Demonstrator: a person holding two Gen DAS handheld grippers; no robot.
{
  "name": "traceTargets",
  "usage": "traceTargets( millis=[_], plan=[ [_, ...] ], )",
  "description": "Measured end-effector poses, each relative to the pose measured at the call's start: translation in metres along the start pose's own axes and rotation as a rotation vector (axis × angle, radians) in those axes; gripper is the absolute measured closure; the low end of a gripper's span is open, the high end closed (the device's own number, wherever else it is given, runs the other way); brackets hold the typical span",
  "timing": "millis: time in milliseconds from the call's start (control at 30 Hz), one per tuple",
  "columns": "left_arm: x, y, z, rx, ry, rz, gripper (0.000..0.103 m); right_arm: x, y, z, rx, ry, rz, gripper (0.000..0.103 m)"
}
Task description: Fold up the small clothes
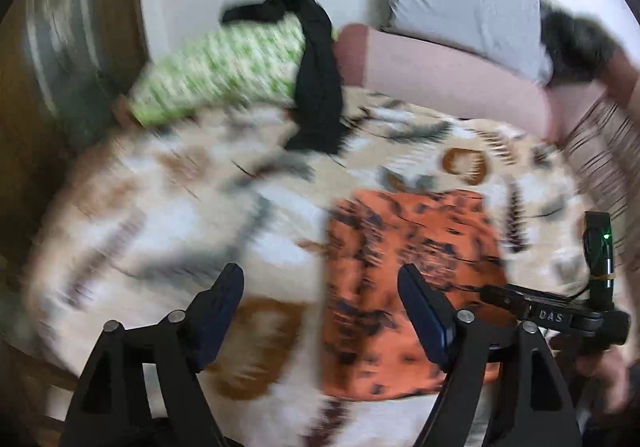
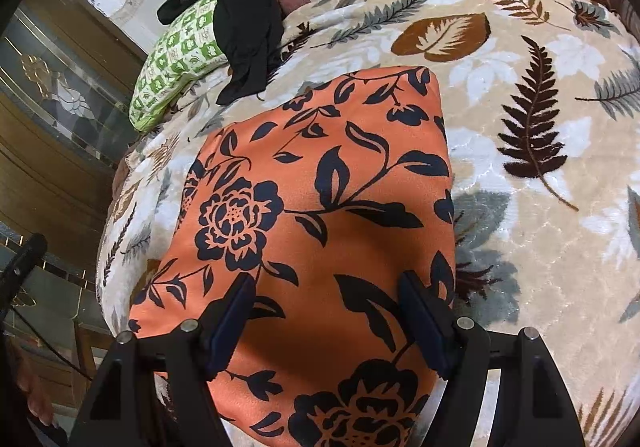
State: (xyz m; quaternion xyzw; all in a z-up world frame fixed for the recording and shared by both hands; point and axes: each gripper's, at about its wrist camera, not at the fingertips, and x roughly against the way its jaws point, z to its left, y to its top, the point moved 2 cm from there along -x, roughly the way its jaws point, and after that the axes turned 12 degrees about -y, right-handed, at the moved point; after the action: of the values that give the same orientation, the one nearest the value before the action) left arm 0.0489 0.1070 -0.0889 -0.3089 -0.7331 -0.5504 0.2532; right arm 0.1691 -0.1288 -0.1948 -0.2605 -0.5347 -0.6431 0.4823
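Orange floral garment (image 2: 320, 207) folded on blanket (image 2: 540, 87); both grippers (image 1: 320, 287) (image 2: 328, 295) wide apart, empty.

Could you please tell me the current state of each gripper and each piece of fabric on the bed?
Left gripper: open, holding nothing.
Right gripper: open, over the orange cloth.
Orange floral cloth: folded, lying flat on the blanket.
Black garment: crumpled, draped over the green pillow.
Green pillow: lying at the blanket's edge.
Leaf-print blanket: spread out.

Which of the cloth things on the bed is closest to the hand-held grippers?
The orange cloth with dark flowers, lying flat right under the open right hand-held gripper. The black garment and the green checked pillow lie farther back.
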Motion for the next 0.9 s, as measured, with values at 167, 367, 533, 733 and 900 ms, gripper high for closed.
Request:
traceTargets(
  millis=[167, 367, 533, 733, 900],
  plan=[
    [-0.057, -0.048, 0.033, 0.181, -0.210, 0.158, 0.023, 0.034, -0.004, -0.018, -0.056, 0.024, -0.041, 0.026],
    [-0.081, -0.076, 0.035, 0.244, -0.314, 0.221, 0.083, 0.032, -0.023, -0.050, -0.149, 0.020, 0.023, 0.026],
    [-0.086, -0.085, 0.041, 0.246, -0.316, 0.241, 0.073, 0.046, -0.026, -0.039, -0.105, 0.017, -0.011, 0.026],
    [-0.064, -0.031, 0.022, 0.109, -0.327, 0.118, 0.026, 0.049, -0.013, -0.016, -0.029, 0.028, -0.038, 0.026],
    [-0.139, 0.017, 0.035, 0.196, -0.338, 0.206, 0.026, 0.043, -0.003, -0.029, -0.076, 0.024, -0.036, 0.026]
  ],
)
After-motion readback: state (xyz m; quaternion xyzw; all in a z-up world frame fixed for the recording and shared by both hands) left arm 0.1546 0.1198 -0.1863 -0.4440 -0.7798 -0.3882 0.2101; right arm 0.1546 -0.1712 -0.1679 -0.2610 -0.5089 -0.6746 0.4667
